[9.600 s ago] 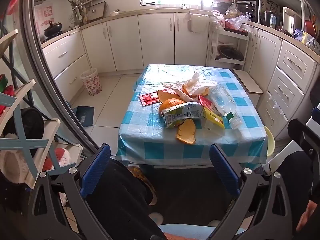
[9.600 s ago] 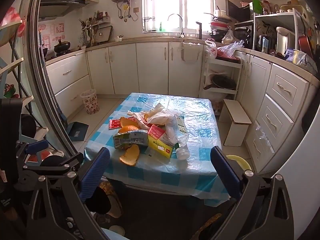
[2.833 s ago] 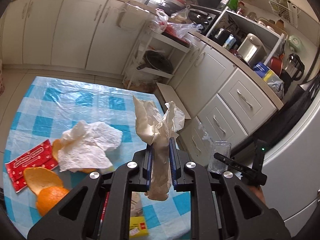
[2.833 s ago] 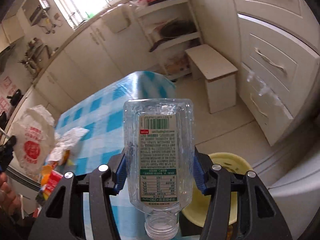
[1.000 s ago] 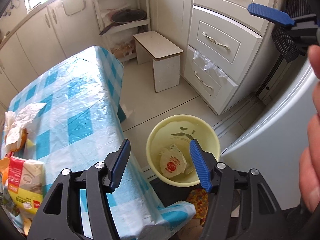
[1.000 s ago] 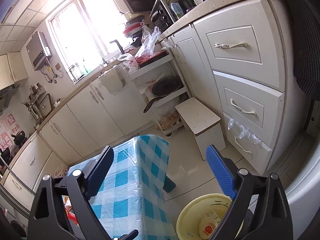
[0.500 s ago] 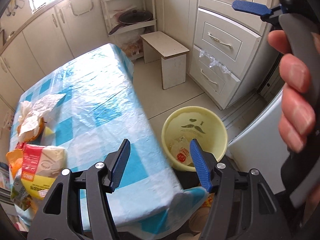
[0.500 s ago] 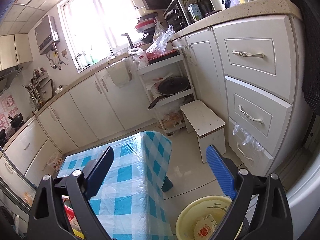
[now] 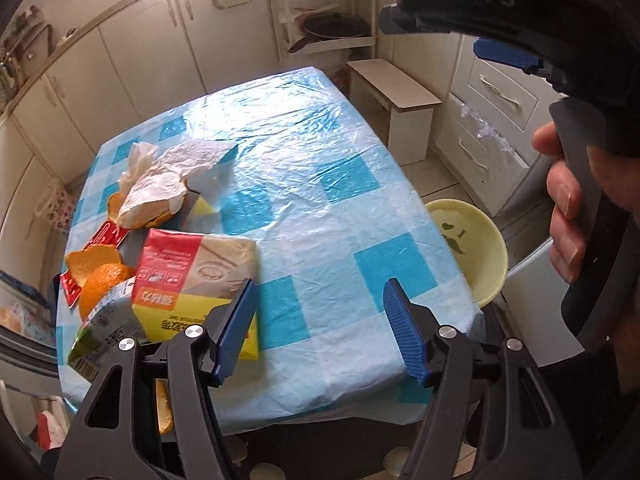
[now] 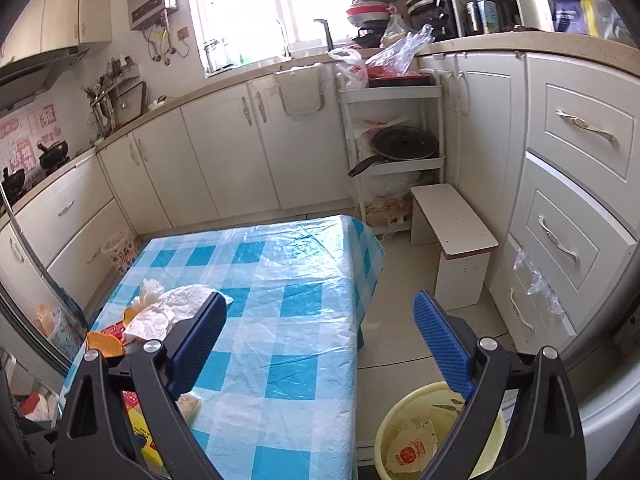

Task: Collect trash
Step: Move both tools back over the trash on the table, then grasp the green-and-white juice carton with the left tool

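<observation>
1. We log the left gripper (image 9: 318,320) with blue ribbed pads spread, jaws just widened, nothing between them, above the table (image 9: 328,184) with its glossy blue-checked plastic cover.
2. The right gripper (image 10: 320,346) stands wide apart and grips nothing.
3. Only the left view shows the flattened red-and-yellow carton (image 9: 196,280), curled orange peel (image 9: 96,268) and the hand (image 9: 568,208) gripping the other tool's dark handle.
4. Only the right view shows inside the round yellow bin (image 10: 390,424) on the floor beside the table: 1 crumpled printed wrapper (image 10: 412,450).
5. Both views show the crinkled white paper (image 9: 176,176) left on the table.
</observation>
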`<state>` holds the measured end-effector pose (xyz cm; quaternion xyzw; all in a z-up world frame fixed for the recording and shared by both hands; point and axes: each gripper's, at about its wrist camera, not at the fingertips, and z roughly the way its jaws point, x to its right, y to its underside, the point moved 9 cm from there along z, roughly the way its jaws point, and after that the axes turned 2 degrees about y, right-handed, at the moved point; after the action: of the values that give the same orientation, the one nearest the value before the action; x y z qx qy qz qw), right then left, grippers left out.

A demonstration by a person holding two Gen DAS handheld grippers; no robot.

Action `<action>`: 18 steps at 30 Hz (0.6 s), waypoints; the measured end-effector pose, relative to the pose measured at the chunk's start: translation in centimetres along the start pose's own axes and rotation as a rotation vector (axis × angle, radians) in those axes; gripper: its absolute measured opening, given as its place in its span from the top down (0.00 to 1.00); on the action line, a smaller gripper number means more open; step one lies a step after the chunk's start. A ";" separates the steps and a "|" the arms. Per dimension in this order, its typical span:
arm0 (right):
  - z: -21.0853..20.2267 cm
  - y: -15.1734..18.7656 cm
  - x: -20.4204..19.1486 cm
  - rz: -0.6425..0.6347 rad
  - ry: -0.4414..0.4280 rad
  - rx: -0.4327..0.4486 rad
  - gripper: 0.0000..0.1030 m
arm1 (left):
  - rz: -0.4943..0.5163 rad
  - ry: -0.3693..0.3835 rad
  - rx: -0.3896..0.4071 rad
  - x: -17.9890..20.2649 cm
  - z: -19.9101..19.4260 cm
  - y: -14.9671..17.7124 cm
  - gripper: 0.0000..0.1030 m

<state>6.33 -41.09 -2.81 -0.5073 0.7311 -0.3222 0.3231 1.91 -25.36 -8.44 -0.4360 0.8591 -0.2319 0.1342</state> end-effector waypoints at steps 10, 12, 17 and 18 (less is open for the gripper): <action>3.7 3.8 -7.0 -0.181 -0.035 -0.118 0.12 | -0.119 -0.022 -0.045 -6.8 0.0 2.2 0.38; 4.4 4.6 -8.2 -0.215 -0.040 -0.139 0.11 | -0.131 -0.026 -0.049 -7.6 -0.1 2.6 0.38; 6.0 6.4 -10.7 -0.280 -0.049 -0.185 0.11 | -0.166 -0.031 -0.059 -10.0 0.0 3.5 0.38; 6.3 6.8 -11.2 -0.293 -0.052 -0.194 0.11 | -0.174 -0.032 -0.060 -10.5 0.0 3.7 0.38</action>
<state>10.87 -29.45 -10.28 -0.6451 0.6685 -0.2807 0.2410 5.52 -14.98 -10.06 -0.5165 0.8224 -0.2097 0.1139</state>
